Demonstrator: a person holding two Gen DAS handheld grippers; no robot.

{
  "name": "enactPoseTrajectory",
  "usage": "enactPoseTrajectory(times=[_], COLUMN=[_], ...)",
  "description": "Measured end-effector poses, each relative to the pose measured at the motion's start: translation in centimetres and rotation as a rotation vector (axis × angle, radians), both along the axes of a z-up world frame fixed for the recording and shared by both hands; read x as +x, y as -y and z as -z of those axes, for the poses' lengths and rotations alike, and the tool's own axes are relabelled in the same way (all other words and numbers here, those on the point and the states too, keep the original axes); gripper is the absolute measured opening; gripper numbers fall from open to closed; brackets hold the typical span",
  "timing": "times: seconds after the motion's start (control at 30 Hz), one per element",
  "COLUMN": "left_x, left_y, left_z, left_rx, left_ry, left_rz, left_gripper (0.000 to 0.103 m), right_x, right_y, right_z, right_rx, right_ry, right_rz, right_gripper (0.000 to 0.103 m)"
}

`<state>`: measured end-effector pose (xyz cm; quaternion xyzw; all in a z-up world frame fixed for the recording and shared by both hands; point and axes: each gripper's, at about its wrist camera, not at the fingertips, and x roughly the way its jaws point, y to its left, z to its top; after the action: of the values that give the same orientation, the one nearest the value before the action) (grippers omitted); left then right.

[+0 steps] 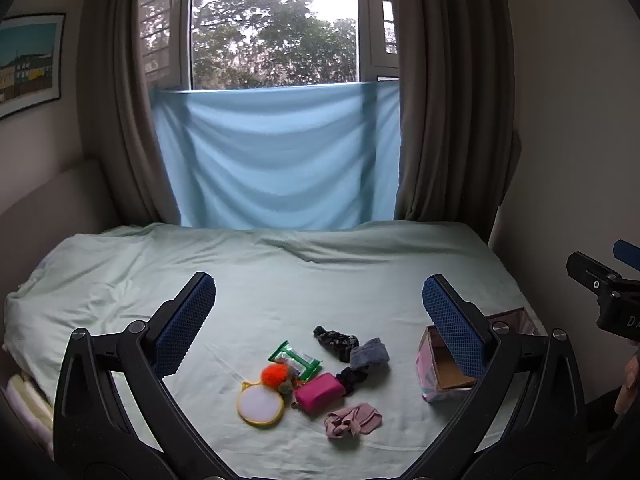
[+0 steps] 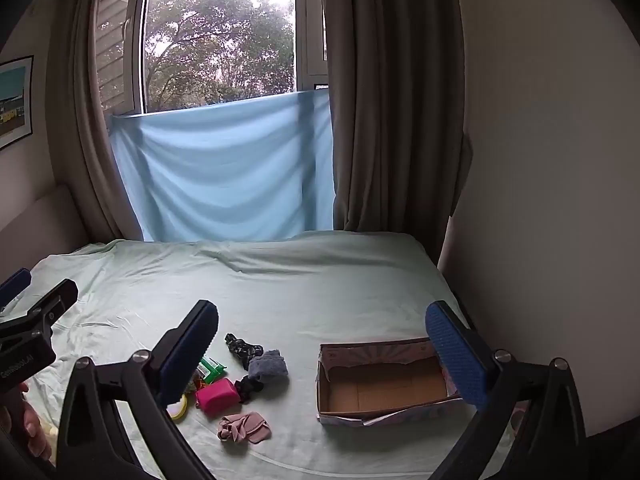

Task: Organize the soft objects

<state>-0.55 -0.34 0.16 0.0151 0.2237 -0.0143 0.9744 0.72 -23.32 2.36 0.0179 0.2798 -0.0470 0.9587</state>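
Both grippers are hanging above the pale green bed sheet [image 1: 280, 280] with nothing between their pads — the left gripper [image 1: 319, 300] is standing spread wide, and the right gripper [image 2: 322, 330] is gaping just as wide, each tilting down toward the bed. The soft things are lying in a loose cluster at about six o'clock in the left wrist view: a pink cloth [image 1: 352, 420] nearest the camera, a magenta pouch [image 1: 320, 391] touching a dark lacy scrap [image 1: 352, 378] at its two o'clock, a grey sock [image 1: 370, 353] above that, and a patterned dark fabric [image 1: 335, 340] at twelve o'clock of the pile. An orange pompom [image 1: 275, 374] is sitting against a round yellow-rimmed pad [image 1: 260, 402], beside a green wipes packet [image 1: 296, 358]. The cardboard box [image 2: 384, 388] is lying open and empty at three o'clock of the cluster, near but apart from it. These pieces are likely handling as light, limp and compressible, so a pinch on a bunched fold — not a flat edge — is probably holding best; the pouch looks firmer and may suit a grip across its short side, while the glossy packet could be slipping.
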Motion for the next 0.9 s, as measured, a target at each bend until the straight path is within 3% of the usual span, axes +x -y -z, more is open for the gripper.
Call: enactPoseTrajectory(times=[0.9], left_x=[-0.1], left_y=[1.2], left_z=[0.5], left_rx=[0.001], left_ry=[0.004], left_rz=[0.007], left_gripper=[0.103], right_x=[0.0], right_y=[0.3], right_z=[0.8], right_rx=[0.013], right_ry=[0.018], right_rz=[-0.020], right_gripper=[0.103])
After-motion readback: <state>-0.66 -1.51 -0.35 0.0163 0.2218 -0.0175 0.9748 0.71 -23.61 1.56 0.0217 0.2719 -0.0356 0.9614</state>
